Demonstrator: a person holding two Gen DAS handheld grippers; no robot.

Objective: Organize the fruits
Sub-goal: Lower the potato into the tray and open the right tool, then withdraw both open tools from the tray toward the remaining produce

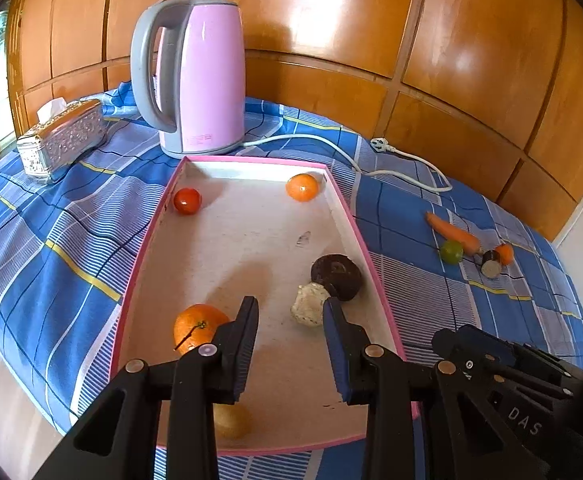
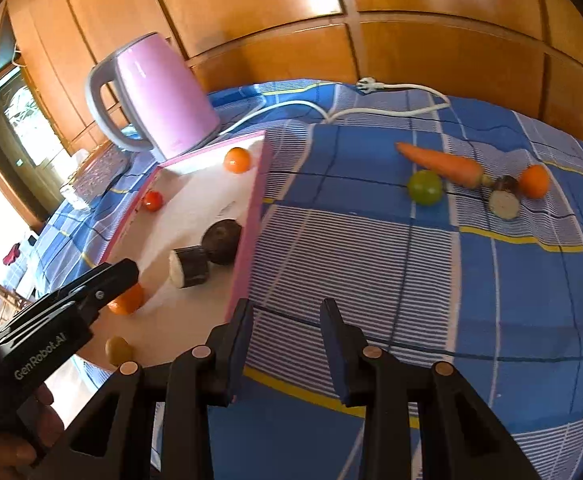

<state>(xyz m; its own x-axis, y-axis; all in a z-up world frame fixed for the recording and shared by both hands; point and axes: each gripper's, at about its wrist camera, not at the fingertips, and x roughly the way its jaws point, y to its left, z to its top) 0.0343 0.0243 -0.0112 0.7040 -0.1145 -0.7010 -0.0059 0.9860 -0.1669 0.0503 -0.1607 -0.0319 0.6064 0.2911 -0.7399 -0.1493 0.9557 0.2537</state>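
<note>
A pink-rimmed white tray holds a stemmed orange, a small orange, a tomato, a dark round fruit, a pale cut piece and a yellowish fruit. My left gripper hovers over the tray's near half, open and empty, between the stemmed orange and the cut piece. My right gripper is open and empty above the cloth, just right of the tray rim. Farther right on the cloth lie a carrot, a green lime, a dark cut piece and an orange.
A pink kettle stands behind the tray, its white cable and plug running across the blue checked cloth. A silver tissue box sits at the back left. Wooden panels close off the far side. A hand holds the left gripper.
</note>
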